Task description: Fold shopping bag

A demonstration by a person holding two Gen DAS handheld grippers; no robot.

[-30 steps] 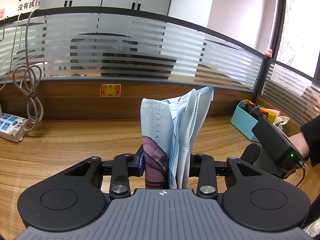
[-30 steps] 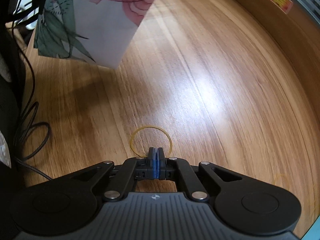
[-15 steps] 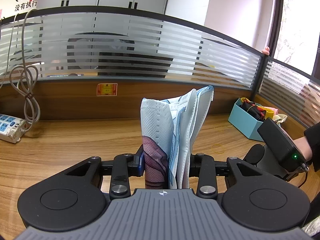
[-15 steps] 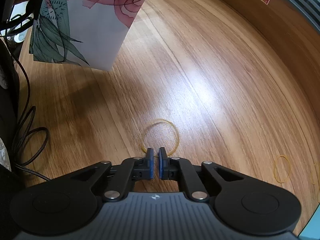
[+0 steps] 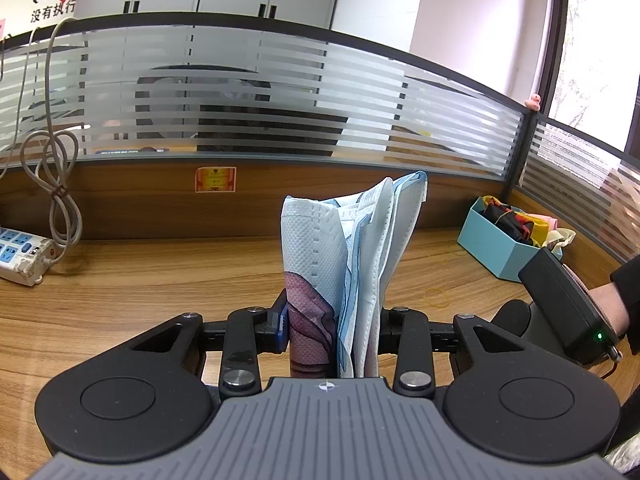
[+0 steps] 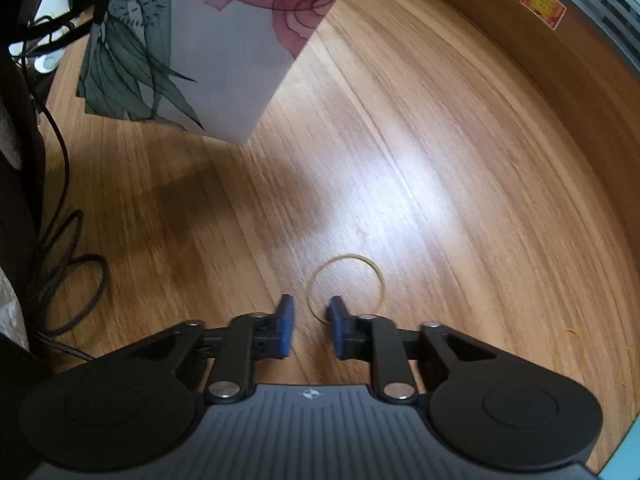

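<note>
Between the fingers of the left gripper (image 5: 332, 328) the folded bag (image 5: 344, 264) is standing upright, clamped from both sides so that its white and blue layers are rising well above the pads; the right wrist view is showing the same bag (image 6: 224, 52) from its printed side, with pink flowers and green leaves, hanging clear above the desk (image 6: 460, 168) at the upper left. The right gripper (image 6: 312, 322) is pointing steeply down at the wood, and its jaws have just been opening: the 2 blue pads (image 6: 285, 328) are standing apart with nothing pressed between them. A yellow band (image 6: 346, 284) is lying flat on the desk just ahead of those tips, its near edge showing in the gap between the pads; whether the pads are touching it I cannot tell. In the left wrist view the right gripper's black body (image 5: 568, 304) is sitting low at the right edge, with a hand (image 5: 606, 300) and a dark sleeve behind it. Beyond it a light blue box (image 5: 492, 248) of coloured cloth is resting against the wooden partition, and another band (image 5: 437, 297) is lying on the desk near it. A white power strip (image 5: 22, 254) with a looped grey cord (image 5: 52, 184) is lying at the far left. Black cables (image 6: 68, 264) are curling along the left edge of the right wrist view.
</note>
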